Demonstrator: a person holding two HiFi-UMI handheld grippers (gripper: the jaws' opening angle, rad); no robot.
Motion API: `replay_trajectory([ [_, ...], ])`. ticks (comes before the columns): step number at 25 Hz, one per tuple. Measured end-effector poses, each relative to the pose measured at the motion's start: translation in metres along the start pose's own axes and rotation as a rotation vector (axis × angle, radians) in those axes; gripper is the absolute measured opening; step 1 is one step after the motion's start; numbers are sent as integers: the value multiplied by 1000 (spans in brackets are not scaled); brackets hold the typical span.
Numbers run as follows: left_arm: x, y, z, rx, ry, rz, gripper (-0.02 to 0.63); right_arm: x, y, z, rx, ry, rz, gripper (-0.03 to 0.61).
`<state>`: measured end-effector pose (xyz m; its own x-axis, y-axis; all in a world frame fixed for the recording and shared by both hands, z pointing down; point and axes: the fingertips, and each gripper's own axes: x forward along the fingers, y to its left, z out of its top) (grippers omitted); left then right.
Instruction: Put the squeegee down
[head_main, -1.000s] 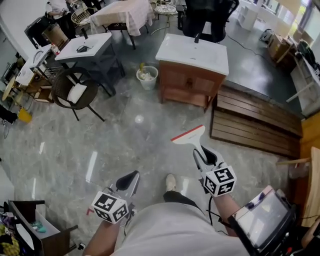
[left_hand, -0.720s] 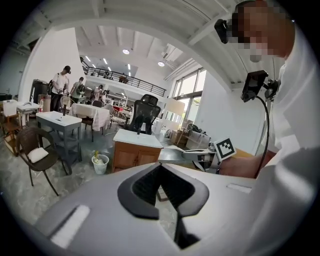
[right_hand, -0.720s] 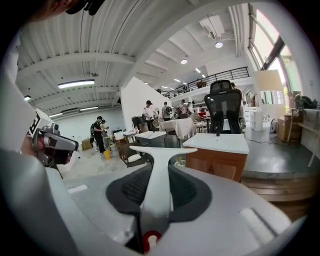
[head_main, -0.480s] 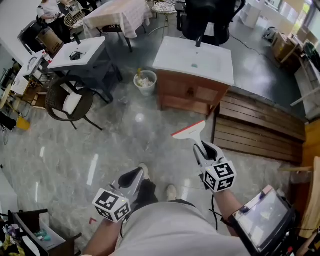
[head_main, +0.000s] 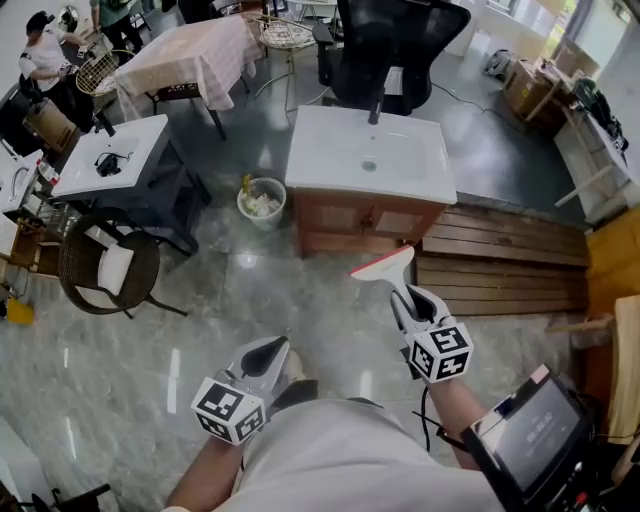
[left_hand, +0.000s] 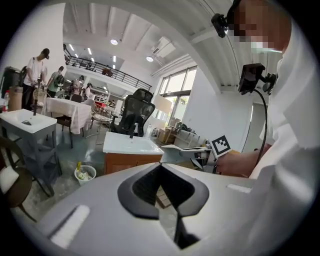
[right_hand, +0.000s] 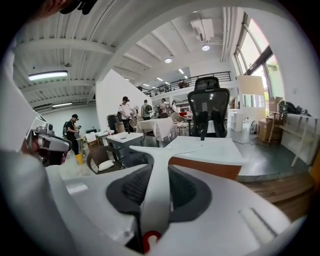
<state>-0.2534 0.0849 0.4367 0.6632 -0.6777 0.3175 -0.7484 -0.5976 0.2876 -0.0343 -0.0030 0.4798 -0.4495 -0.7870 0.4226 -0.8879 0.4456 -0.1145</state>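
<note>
The squeegee (head_main: 385, 268) is white with a red edge on its blade; its handle runs back between the jaws of my right gripper (head_main: 412, 300), which is shut on it. It hangs in the air over the marble floor, in front of the white-topped wooden vanity (head_main: 368, 160). In the right gripper view the handle (right_hand: 156, 190) stands upright between the dark pads (right_hand: 187, 192), and the blade spreads across the top. My left gripper (head_main: 264, 358) is lower left, shut with nothing in it. In the left gripper view, the squeegee (left_hand: 182, 149) shows beyond the closed jaws.
A waste bin (head_main: 261, 198) stands left of the vanity, and a wooden slat platform (head_main: 500, 265) lies to its right. A black office chair (head_main: 395, 40) is behind it. A wicker chair (head_main: 100, 270) and a grey table (head_main: 110, 155) are at left. People stand far left.
Both grippers and the view have travelled forward across the floor toward the vanity, which now sits closer. The squeegee stays held in the right gripper the whole time.
</note>
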Motion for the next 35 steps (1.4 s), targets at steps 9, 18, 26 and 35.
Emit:
replay_trajectory([
  [9, 55, 109, 50, 61, 65, -145, 8, 90, -56, 51, 98, -14, -199, 101],
  [18, 151, 155, 79, 41, 58, -146, 8, 174, -188, 48, 138, 2, -298, 101],
  [26, 287, 174, 155, 47, 52, -70, 8, 257, -351, 72, 142, 37, -320, 101],
  [35, 420, 166, 197, 70, 119, -30, 8, 347, -520, 77, 154, 73, -367, 101],
])
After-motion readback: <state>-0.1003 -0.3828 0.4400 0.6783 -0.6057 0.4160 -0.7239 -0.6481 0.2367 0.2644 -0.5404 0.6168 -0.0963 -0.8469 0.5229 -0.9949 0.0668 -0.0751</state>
